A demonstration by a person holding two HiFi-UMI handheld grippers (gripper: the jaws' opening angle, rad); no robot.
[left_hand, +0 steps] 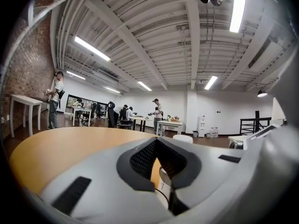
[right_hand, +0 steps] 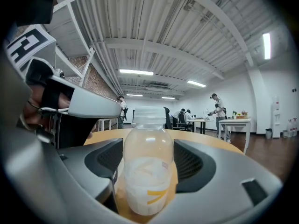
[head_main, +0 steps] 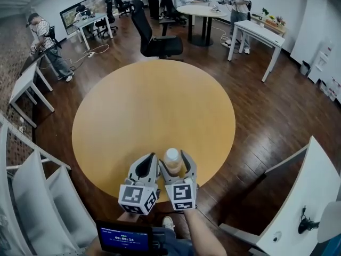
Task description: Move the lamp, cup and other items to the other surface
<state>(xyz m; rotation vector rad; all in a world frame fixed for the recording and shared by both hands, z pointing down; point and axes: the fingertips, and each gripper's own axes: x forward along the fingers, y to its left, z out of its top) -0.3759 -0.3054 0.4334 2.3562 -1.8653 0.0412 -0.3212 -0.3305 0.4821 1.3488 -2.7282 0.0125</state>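
Nearest to the camera, at the lower edge of the head view, is one small screen point(head_main: 123, 240) at the person's body; its counter seems to read 00:00:14, and the smaller print on it is too fine to read. Just above it are the two grippers, side by side, each with one cube carrying black-and-white square markers. The left gripper point(head_main: 152, 157) has its jaws closed together at the tips and it holds nothing. The right gripper point(head_main: 173, 161) has its jaws wide apart, and exactly one clear plastic bottle point(head_main: 172, 156) stands between them on the round wooden table point(head_main: 154, 100), at the edge closest to the person; the pads do not seem to press on it. The bottle has a white cap, a pale milky content in its lower half and a label with one orange stroke, but no word on it can be read. Nothing else lies on this table. Behind it stands one black office chair point(head_main: 155, 40). Farther back there are one round white table point(head_main: 200, 9) and three white rectangular desks, and I can count at least five persons around them.
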